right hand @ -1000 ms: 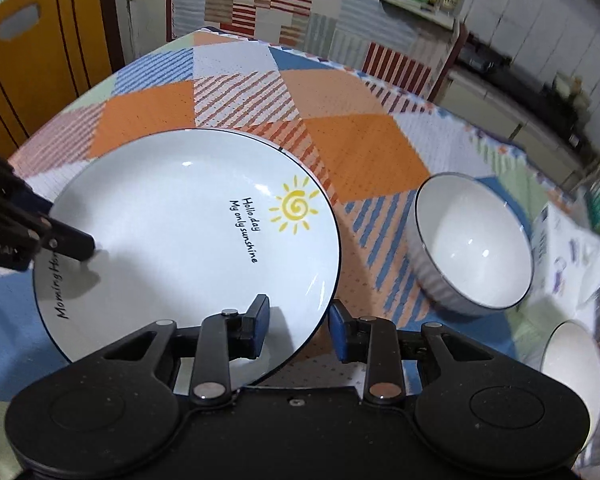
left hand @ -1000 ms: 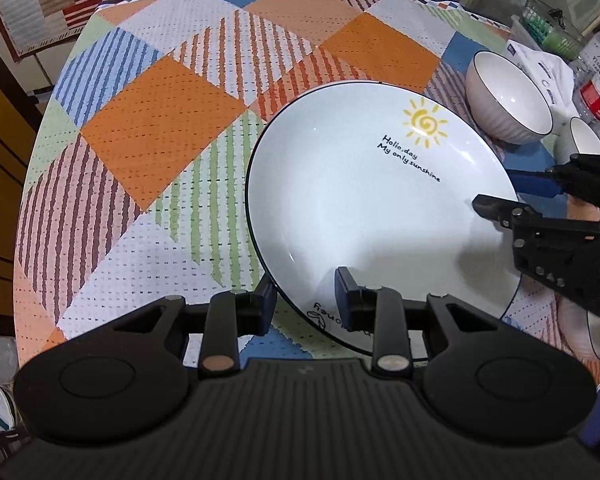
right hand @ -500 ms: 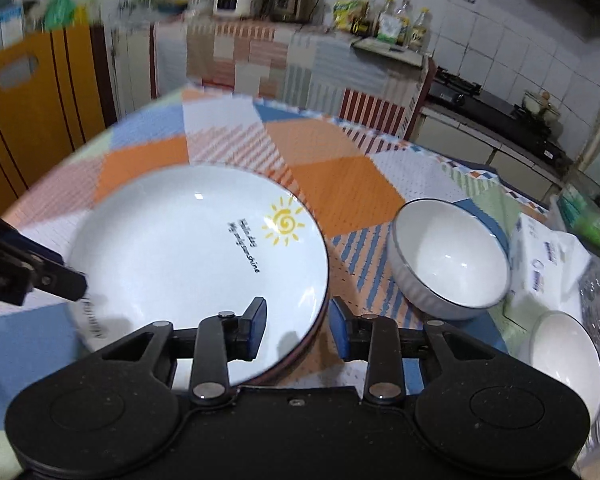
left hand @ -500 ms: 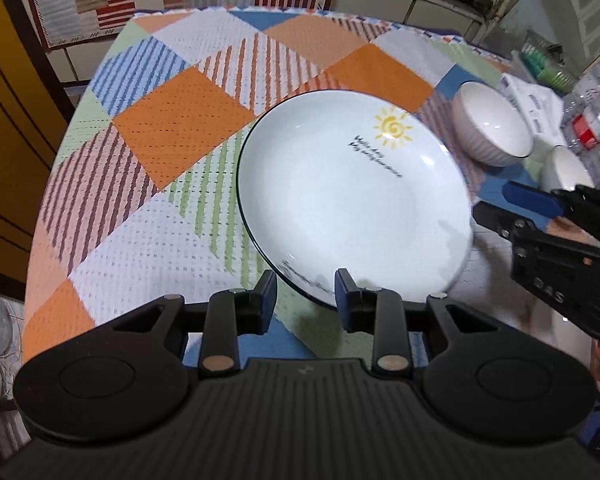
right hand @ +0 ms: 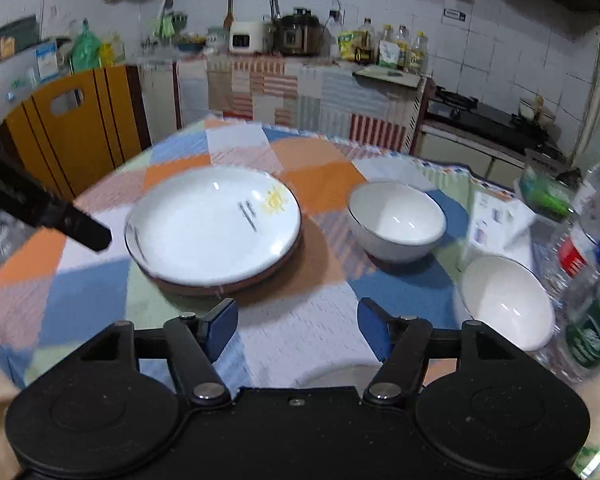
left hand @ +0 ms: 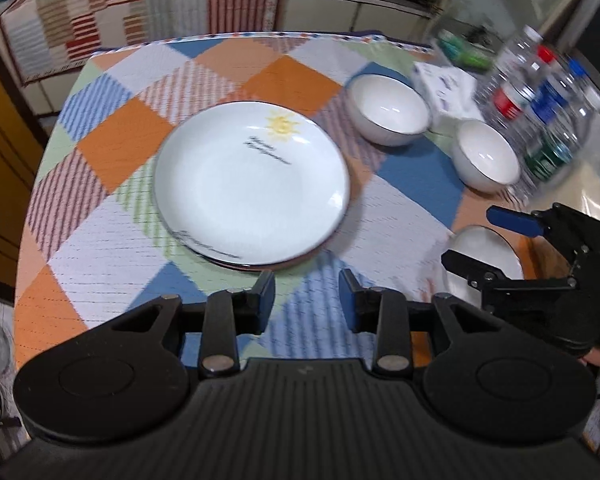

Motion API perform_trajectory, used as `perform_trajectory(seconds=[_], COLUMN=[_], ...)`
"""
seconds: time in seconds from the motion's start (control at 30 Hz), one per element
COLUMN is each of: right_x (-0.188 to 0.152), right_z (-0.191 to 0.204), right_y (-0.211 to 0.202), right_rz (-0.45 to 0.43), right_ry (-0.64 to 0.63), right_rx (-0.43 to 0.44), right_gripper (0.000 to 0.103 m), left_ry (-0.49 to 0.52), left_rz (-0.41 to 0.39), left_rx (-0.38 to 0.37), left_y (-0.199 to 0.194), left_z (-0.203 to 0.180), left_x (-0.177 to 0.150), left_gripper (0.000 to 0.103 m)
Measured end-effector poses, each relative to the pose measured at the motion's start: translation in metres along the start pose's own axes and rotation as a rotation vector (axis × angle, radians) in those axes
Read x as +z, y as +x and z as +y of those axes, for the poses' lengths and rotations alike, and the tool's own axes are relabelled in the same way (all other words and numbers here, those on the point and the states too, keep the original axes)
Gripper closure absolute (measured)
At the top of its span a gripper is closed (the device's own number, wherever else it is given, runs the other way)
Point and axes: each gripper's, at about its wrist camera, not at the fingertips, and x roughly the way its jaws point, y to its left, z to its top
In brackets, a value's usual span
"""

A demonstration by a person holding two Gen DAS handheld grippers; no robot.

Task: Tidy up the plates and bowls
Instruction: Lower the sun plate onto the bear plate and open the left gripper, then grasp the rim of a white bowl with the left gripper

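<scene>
White plate [left hand: 252,184] sat mid-table, released. Both grippers empty w/ jaws apart: left gripper [left hand: 306,300] just short of its near rim, right gripper [right hand: 298,330] nearer the bowls [right hand: 396,220], ahead and right.

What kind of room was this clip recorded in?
Most likely a home kitchen: a black gas stove on the side counter, a dark electric cooker against the white tiled wall, yellow cooking-oil bottles beside it.

both tools, left tool [left hand: 306,300] and right tool [right hand: 298,326], look matte black with seemingly blue fingertip pads [right hand: 374,328] and silver screws.
</scene>
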Motion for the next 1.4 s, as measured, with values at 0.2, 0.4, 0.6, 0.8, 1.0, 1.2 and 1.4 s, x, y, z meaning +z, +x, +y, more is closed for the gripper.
perform_trajectory(seconds=[0.2, 0.4, 0.6, 0.8, 1.0, 1.2, 1.4], right_x=[-0.02, -0.039, -0.059, -0.076, -0.089, -0.096, -0.098], right_z=[-0.018, -0.028, -0.032, -0.039, -0.053, -0.046, -0.042], right_y=[-0.018, -0.028, -0.032, -0.03, -0.032, -0.02, 0.003], right_rz=[0.031, 0.013, 0.038, 0.081, 0.085, 0.089, 0.068], right_ry=[-0.026, -0.066, -0.095, -0.093, -0.02, -0.064, -0.07], right_rx=[-0.031, -0.039, 0.007, -0.016, 0.06, 0.073, 0.079], right_gripper=[0.024, 0.005, 0.005, 0.005, 0.004, 0.003, 0.0], left_ry=[0.058, -0.007, -0.035, 0.035, 0.019, 0.037, 0.066], left_rz=[0.014, -0.017, -0.019, 0.025, 0.034, 0.044, 0.053], left_rx=[-0.064, -0.14, -0.214, -0.221, -0.228, -0.279, -0.256], left_y=[0.017, 0.04, 0.058, 0.078, 0.093, 0.105, 0.11], left_z=[-0.034, -0.053, -0.065, -0.082, -0.084, -0.087, -0.09], left_x=[-0.01, -0.021, -0.027, -0.038, -0.041, -0.036, -0.035], left_gripper=[0.058, 0.051, 0.046, 0.046, 0.048, 0.076, 0.083])
